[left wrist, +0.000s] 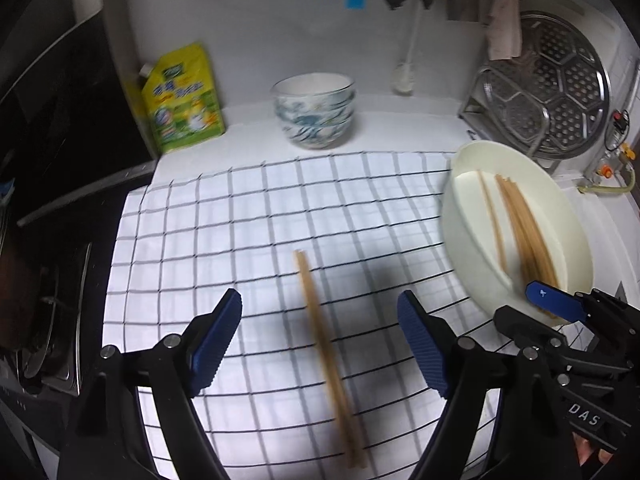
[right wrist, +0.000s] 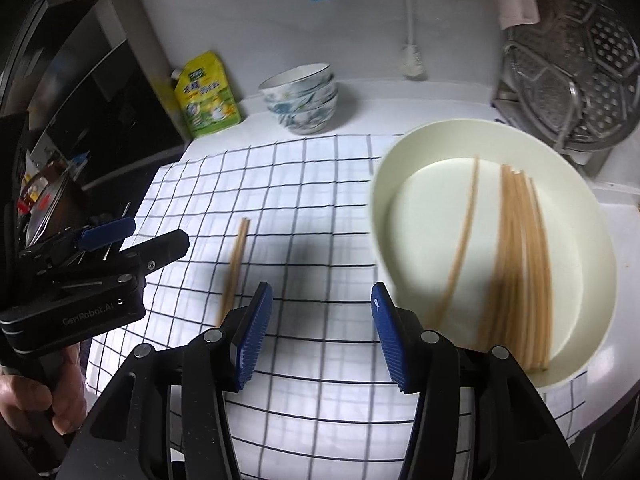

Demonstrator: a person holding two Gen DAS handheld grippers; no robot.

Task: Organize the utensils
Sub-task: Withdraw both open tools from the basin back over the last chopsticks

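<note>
Both grippers, left (left wrist: 320, 344) and right (right wrist: 322, 332), hang open and empty over the checked cloth (left wrist: 248, 216); loose chopsticks (left wrist: 324, 344) lie below the left

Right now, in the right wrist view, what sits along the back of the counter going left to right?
Yellow pouch → stacked bowls → white dish holding chopsticks → metal steamer rack.

Bright overhead light glares off the checked cloth (left wrist: 248, 216); soft shadows pool mid-cloth; chopsticks (left wrist: 324, 344) smear with motion blur; fisheye edges bend, corners go black.
</note>
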